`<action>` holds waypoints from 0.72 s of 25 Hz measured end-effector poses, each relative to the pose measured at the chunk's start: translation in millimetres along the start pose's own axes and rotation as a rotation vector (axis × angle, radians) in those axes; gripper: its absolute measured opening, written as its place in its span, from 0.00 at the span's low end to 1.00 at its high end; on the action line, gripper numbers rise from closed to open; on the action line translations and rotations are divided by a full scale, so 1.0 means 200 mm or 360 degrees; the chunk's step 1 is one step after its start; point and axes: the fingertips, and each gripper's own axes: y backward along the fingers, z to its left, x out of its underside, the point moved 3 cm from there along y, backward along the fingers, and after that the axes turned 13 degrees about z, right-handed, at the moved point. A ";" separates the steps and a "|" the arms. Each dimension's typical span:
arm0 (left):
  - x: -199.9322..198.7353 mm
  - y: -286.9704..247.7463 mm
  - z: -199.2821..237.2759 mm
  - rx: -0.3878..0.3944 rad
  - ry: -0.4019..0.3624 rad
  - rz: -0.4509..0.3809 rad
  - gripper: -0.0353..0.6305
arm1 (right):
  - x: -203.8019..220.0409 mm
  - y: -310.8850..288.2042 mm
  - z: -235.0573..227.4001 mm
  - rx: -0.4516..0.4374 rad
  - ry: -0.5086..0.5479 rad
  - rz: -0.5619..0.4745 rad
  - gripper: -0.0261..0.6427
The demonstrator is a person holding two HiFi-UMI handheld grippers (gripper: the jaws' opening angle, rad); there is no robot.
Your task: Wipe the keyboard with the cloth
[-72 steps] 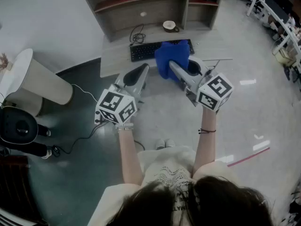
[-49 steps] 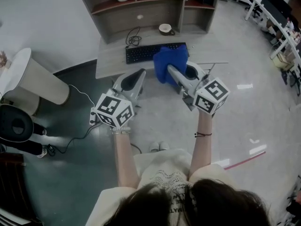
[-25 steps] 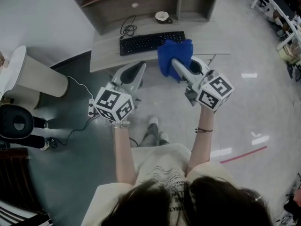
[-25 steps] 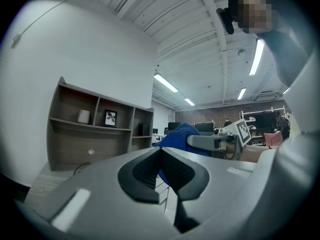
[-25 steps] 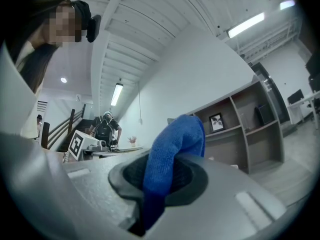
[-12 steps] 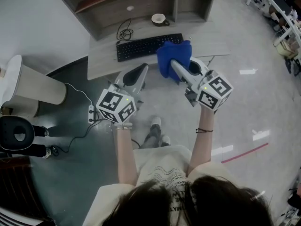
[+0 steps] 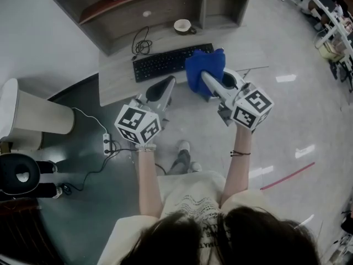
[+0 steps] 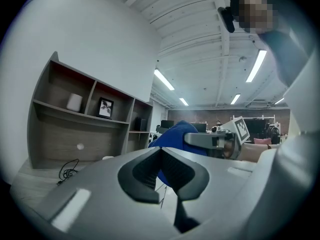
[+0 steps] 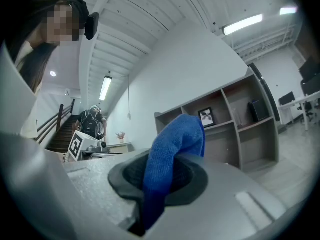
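Stepping in over the last three seconds, the person has drawn nearer the surface [image 7: 118, 87], and one foot now shows mid-stride below the arms. Both arms keep much the same pose as before. The right tongs [image 7: 205, 77] stay clamped on the blue cloth [image 7: 205, 65]. The right gripper view shows the cloth [image 9: 172, 151] bunched between the jaws and sticking up past them.

The left tongs [image 7: 165, 85] are closed on nothing, their pads meeting in the left gripper view [image 8: 162, 168]. From the head view the cloth now overlaps the right end of the keyboard [image 7: 165, 63]. The keyboard lies across the middle of the surface. The cloth looks held in the air, not pressed on the keys, so I judge the wiping has not begun and the next move is to lower it.

A cup [image 7: 182, 25] stands behind the keyboard, well clear of it. A coiled cable [image 7: 140, 47] lies just behind the keyboard's left end and could snag a sweep that overshoots that way. The shelf unit [image 7: 138, 7] rises at the back of the surface, limiting reach beyond. On the floor a power strip [image 7: 107, 143] and its lead lie near the feet. The left tongs hang just in front of the keyboard's middle and would be in the path of a low pass.
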 end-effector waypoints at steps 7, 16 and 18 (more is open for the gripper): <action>0.02 -0.10 0.16 0.0060 0.0027 0.0023 0.06 | 0.01 -0.13 -0.10 0.0050 -0.0023 0.0039 0.13; 0.03 -0.28 0.35 0.0141 0.0059 0.0055 0.06 | 0.02 -0.26 -0.26 0.0128 -0.0064 0.0066 0.13; 0.03 -0.32 0.39 0.0169 0.0060 0.0065 0.06 | 0.03 -0.28 -0.30 0.0155 -0.0074 0.0073 0.13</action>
